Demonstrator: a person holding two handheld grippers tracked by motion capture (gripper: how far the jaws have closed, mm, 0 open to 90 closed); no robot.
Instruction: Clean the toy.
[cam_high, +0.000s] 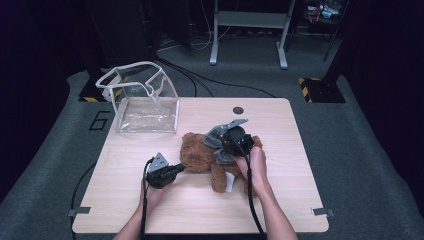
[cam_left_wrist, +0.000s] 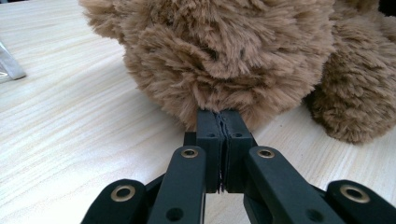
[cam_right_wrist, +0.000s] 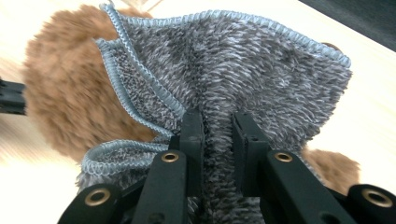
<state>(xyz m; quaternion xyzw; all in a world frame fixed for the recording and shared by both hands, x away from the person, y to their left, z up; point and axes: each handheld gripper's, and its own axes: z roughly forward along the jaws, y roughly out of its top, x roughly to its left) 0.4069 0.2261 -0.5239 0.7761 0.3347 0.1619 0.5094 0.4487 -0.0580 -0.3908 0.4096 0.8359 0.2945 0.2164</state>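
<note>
Two grips act now: the left gripper (cam_left_wrist: 219, 122) has its fingers pinched on fur of the teddy bear (cam_high: 202, 150) lying mid-bench (cam_high: 150, 195); the right gripper (cam_right_wrist: 217, 123) clamps the grey cloth (cam_right_wrist: 243, 60) above it. Fur alone could slip free; a hard tug might drag the bear along.

The high view looks forward and down from above the person's side, taking in the whole worktop (cam_high: 150, 210). The left gripper view sits low, close against the brown teddy bear (cam_left_wrist: 233, 51); the right gripper view looks along its claw (cam_right_wrist: 217, 140) at that bear (cam_right_wrist: 60, 102), draped in grey cloth (cam_right_wrist: 243, 70).
</note>
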